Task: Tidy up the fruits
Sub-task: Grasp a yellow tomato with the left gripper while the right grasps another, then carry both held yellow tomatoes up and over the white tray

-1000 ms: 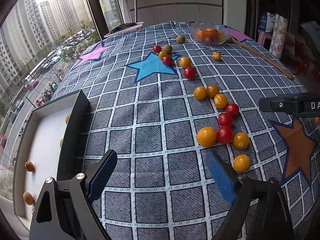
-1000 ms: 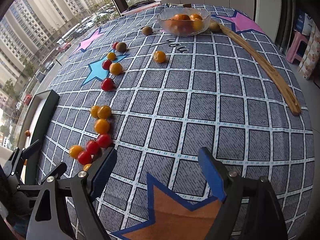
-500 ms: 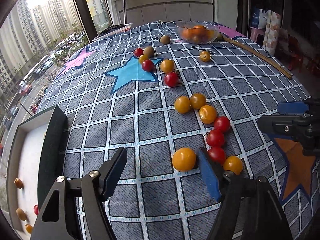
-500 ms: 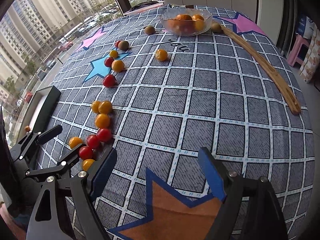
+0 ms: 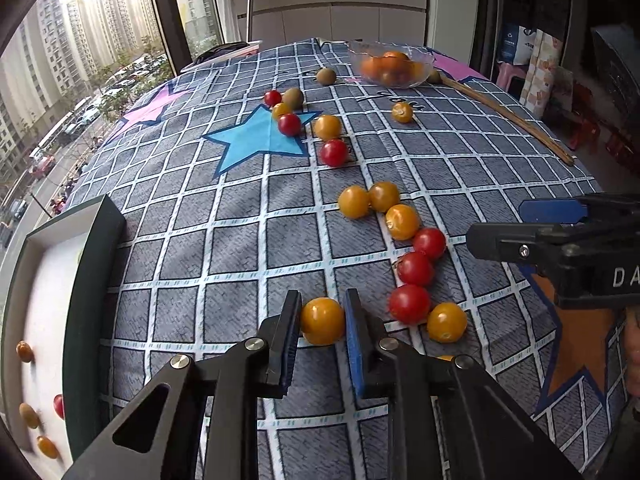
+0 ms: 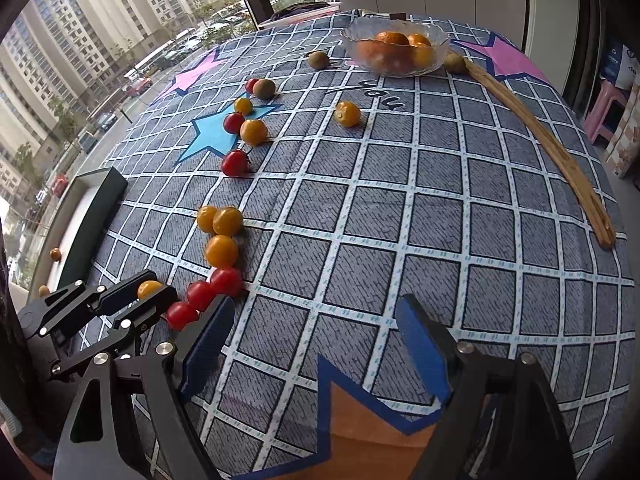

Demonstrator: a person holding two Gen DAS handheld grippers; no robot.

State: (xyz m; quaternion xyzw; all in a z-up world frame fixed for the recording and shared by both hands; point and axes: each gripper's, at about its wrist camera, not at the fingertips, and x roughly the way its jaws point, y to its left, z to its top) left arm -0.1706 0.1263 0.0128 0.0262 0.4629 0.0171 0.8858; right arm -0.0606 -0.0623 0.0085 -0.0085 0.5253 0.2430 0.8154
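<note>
My left gripper [image 5: 322, 320] is shut on a yellow cherry tomato [image 5: 322, 321] at the near end of a curved row of red and yellow tomatoes [image 5: 415, 268] on the checked cloth. The same grip shows in the right wrist view, where the tomato [image 6: 149, 289] sits between the left gripper's fingers. My right gripper [image 6: 316, 320] is open and empty above the cloth near the orange star [image 6: 380, 436]. More tomatoes and kiwis [image 5: 292, 98] lie around the blue star [image 5: 260, 140]. A white tray [image 5: 44, 320] with a dark rim holds several small fruits at the left.
A glass bowl [image 6: 394, 50] of oranges stands at the far side. A curved wooden stick [image 6: 548, 148] lies along the right. A lone yellow tomato [image 6: 347, 113] sits near the bowl. The window is on the left, boxes and a pink stool on the right.
My left gripper moved forward and right, then closed its jaws on the yellow tomato. The right gripper stayed open and barely moved.
</note>
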